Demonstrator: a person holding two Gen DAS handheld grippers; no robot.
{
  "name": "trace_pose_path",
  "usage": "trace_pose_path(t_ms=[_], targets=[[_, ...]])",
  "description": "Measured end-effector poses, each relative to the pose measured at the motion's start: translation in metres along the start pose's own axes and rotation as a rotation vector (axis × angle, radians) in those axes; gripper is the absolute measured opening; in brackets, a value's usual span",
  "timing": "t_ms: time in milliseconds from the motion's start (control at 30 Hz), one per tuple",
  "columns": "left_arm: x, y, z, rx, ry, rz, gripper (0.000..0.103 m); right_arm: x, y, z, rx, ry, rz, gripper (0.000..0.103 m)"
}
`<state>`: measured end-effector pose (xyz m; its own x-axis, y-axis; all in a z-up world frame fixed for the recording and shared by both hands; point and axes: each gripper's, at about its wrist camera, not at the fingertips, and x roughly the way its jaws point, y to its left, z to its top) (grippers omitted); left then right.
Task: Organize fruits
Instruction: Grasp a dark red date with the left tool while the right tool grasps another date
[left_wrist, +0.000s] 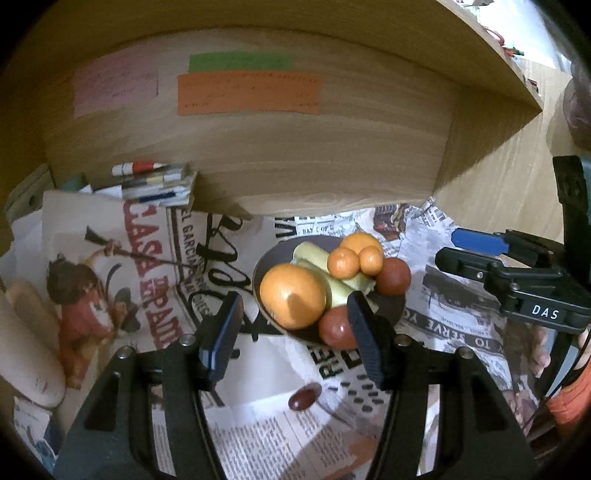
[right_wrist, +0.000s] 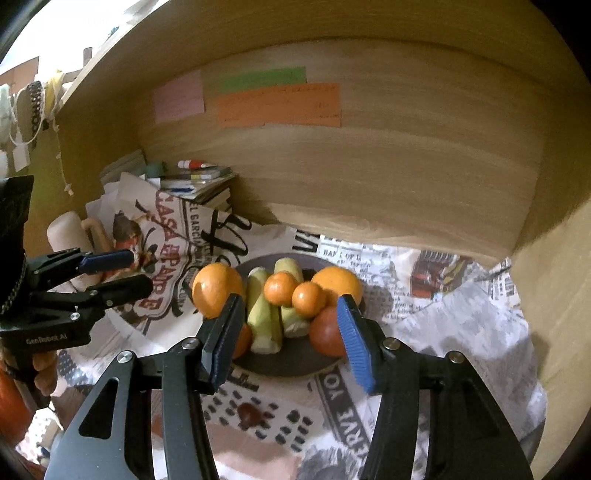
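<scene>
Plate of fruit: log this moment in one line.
plate: oranges, tomatoes, corn | date: loose on newspaper | left gripper: open, empty | right gripper: open, empty

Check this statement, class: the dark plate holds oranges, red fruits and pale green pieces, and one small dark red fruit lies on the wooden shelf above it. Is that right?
Not quite. The dark plate does hold oranges, red fruits and pale green pieces, but the small dark red fruit lies on the newspaper in front of the plate, not on a shelf. The left wrist view shows it most clearly.
</scene>
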<state>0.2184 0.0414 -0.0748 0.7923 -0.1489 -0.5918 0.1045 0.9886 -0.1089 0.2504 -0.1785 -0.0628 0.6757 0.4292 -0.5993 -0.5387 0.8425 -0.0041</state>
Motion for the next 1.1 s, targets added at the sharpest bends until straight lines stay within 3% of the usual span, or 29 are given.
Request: trace_pose_path(t_ms=[300,600,800,967,1100], targets=[[0.008,0.003,-0.032,-0.005,0.082,-0.024,0.058,0.000,0.007,-0.028,0.025,0.056,0.004,0.049],[0.035,0.003,-0.059,-0.011,0.180,-0.049,0.058,0.026,0.013,-0.057,0.040,0.169,0.027,0.049],[0.051,0.002,-0.070,-0.006,0.233,-0.061,0.047,0.043,0.017,-0.068,0.031,0.228,0.054,0.049],[0.059,-0.001,-0.073,-0.006,0.256,-0.062,0.045,0.052,0.019,-0.073,0.015,0.259,0.064,0.049],[0.064,-0.001,-0.075,-0.019,0.270,-0.058,0.041,0.056,0.021,-0.075,0.004,0.273,0.070,0.042]])
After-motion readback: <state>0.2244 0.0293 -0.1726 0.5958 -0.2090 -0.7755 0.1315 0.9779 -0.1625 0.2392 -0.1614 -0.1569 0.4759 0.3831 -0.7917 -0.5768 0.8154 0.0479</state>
